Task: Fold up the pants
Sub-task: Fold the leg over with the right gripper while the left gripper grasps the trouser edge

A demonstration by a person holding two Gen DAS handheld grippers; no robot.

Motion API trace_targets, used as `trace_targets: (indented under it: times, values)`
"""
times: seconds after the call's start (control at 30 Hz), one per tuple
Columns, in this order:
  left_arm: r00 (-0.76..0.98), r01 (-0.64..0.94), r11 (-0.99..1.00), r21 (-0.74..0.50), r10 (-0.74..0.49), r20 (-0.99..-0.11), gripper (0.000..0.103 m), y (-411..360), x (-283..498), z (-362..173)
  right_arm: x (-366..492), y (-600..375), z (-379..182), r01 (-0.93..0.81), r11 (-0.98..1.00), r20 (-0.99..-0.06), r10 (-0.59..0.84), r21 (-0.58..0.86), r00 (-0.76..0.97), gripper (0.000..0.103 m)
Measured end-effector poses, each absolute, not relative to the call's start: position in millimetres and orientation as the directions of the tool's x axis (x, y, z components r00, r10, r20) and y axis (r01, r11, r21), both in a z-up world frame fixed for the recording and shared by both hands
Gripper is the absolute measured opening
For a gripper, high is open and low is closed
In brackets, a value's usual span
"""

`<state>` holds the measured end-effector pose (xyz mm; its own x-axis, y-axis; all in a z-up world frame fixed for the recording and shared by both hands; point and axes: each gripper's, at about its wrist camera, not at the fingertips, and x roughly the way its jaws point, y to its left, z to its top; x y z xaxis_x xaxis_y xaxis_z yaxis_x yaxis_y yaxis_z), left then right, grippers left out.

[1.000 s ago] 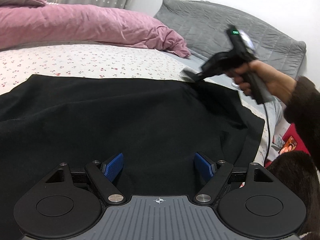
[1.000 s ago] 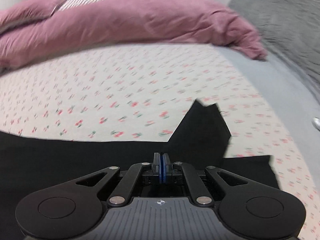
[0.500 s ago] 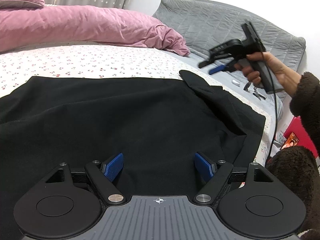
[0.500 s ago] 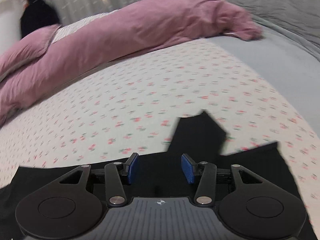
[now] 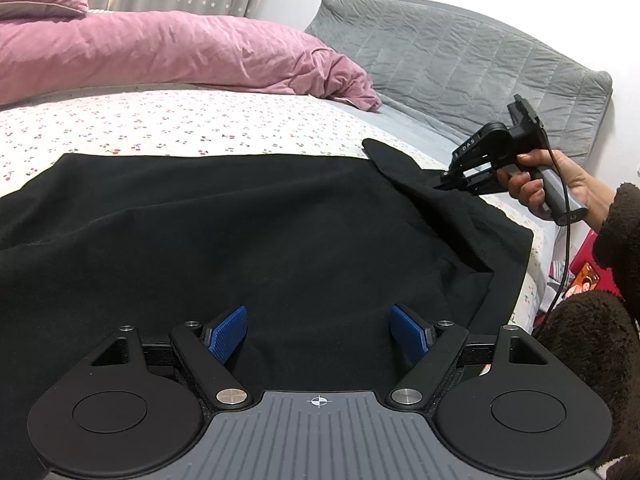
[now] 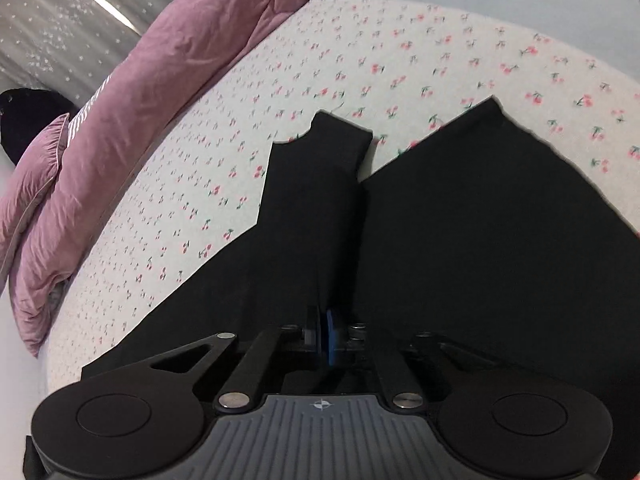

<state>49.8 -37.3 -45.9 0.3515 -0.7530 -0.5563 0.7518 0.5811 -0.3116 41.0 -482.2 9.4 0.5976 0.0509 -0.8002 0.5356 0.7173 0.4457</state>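
Cherry-print bed (image 5: 208, 124): right gripper (image 6: 322, 334) jaws just clamped on black pants (image 5: 248, 240) at right; left gripper (image 5: 318, 330) jaws gape, empty. Thin pinch could slip.

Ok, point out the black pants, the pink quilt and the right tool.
black pants (image 5: 280, 232), left wrist view, on the flat middle of the cloth.
pink quilt (image 5: 180, 56), left wrist view, on its rumpled top.
right tool (image 6: 325, 334), right wrist view, between its shut tips, where a fold of the pants is pinched.

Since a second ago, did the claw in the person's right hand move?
Yes. In the left wrist view the right claw came down from up against the gray quilted headboard and now pinches, just closed, the black pants edge.
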Motion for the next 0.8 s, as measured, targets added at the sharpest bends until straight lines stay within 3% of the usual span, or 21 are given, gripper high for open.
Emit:
trace_targets:
  times: [0.27, 0.4, 0.5, 0.67, 0.73, 0.8]
  values:
    - [0.354, 0.756, 0.583, -0.299, -0.747, -0.562, 0.080, -38, 49, -46, -1, -472, 59, 0.604, 0.779, -0.776, -0.273, 0.169, 0.569, 0.002]
    - [0.355, 0.755, 0.585, -0.296, -0.744, -0.566, 0.080, -38, 48, -45, -32, -474, 75, 0.643, 0.758, -0.750, -0.358, 0.114, 0.556, 0.004]
    - [0.359, 0.758, 0.587, -0.285, -0.739, -0.570, 0.080, -38, 46, -45, -54, -486, 80, 0.684, 0.724, -0.721, -0.429, 0.085, 0.544, 0.014]
    - [0.366, 0.762, 0.590, -0.265, -0.731, -0.576, 0.078, -37, 41, -43, -85, -508, 66, 0.715, 0.676, -0.751, -0.375, 0.180, 0.544, 0.024]
    - [0.362, 0.767, 0.586, -0.262, -0.732, -0.577, 0.078, -36, 39, -42, -95, -513, 58, 0.710, 0.663, -0.761, -0.326, 0.239, 0.561, 0.035]
    - [0.357, 0.771, 0.580, -0.261, -0.734, -0.577, 0.078, -34, 38, -41, -102, -511, 47, 0.700, 0.649, -0.772, -0.269, 0.297, 0.576, 0.035]
